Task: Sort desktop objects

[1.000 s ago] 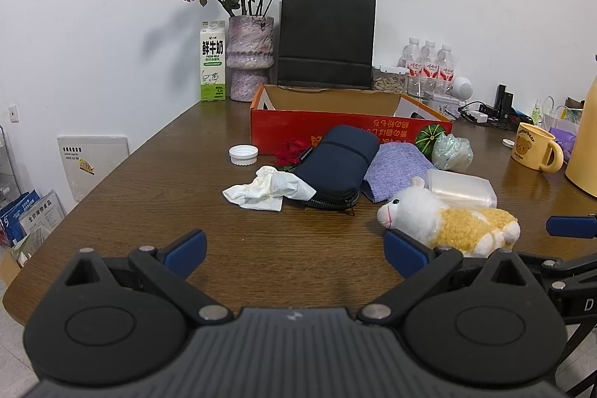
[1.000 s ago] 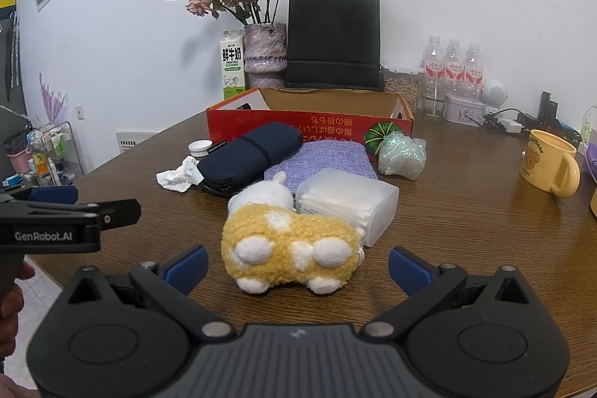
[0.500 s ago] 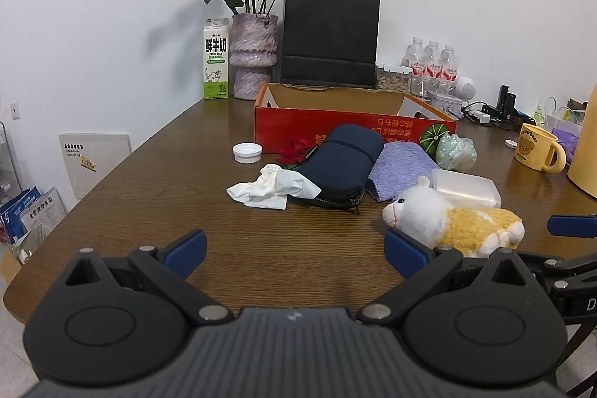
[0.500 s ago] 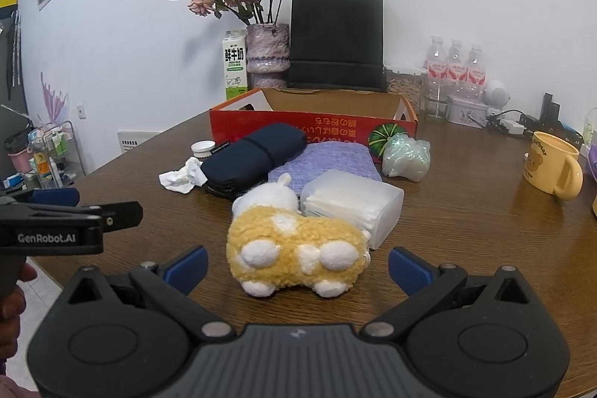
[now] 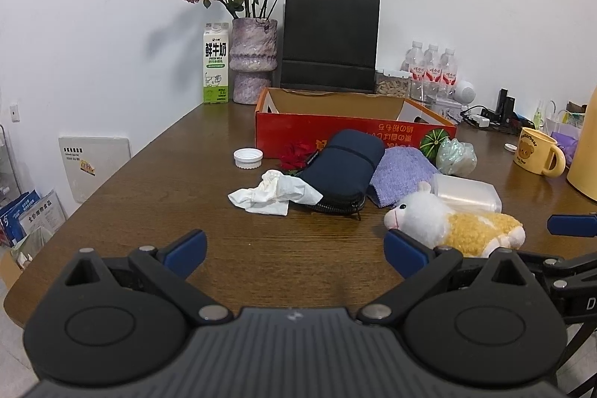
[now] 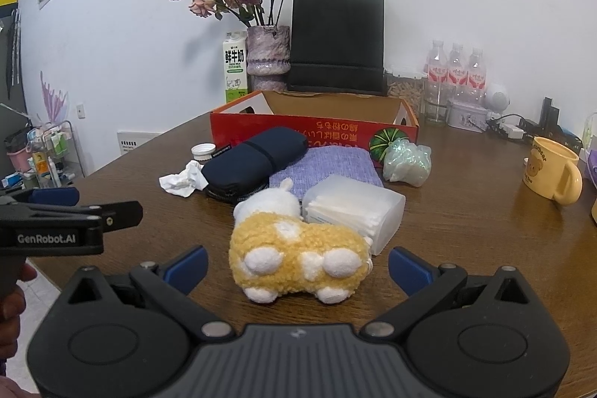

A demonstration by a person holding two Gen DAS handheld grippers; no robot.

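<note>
A yellow and white plush sheep (image 6: 298, 248) lies on the brown table, just ahead of my open right gripper (image 6: 296, 269) and centred between its blue pads. In the left wrist view the plush sheep (image 5: 455, 226) sits ahead to the right, beside the right pad of my open left gripper (image 5: 294, 250), which holds nothing. Beyond lie a navy pouch (image 5: 341, 168), a crumpled tissue (image 5: 274, 193), a purple cloth (image 5: 401, 174), a translucent box of white pads (image 6: 354, 206), a white cap (image 5: 248, 158) and a red flower (image 5: 296, 155). An open red cardboard box (image 5: 350, 129) stands behind them.
A yellow mug (image 6: 554, 170) stands at the right. A milk carton (image 5: 215, 64), a vase of roses (image 5: 253, 62), a black paper bag (image 5: 330, 43) and water bottles (image 5: 431, 69) line the wall. A greenish plastic wad (image 6: 406, 163) lies by the box. The table edge runs along the left.
Both grippers have crept slightly forward and the views have shifted a little; the sheep sits a bit closer to the right gripper. Nothing was grasped or moved.
</note>
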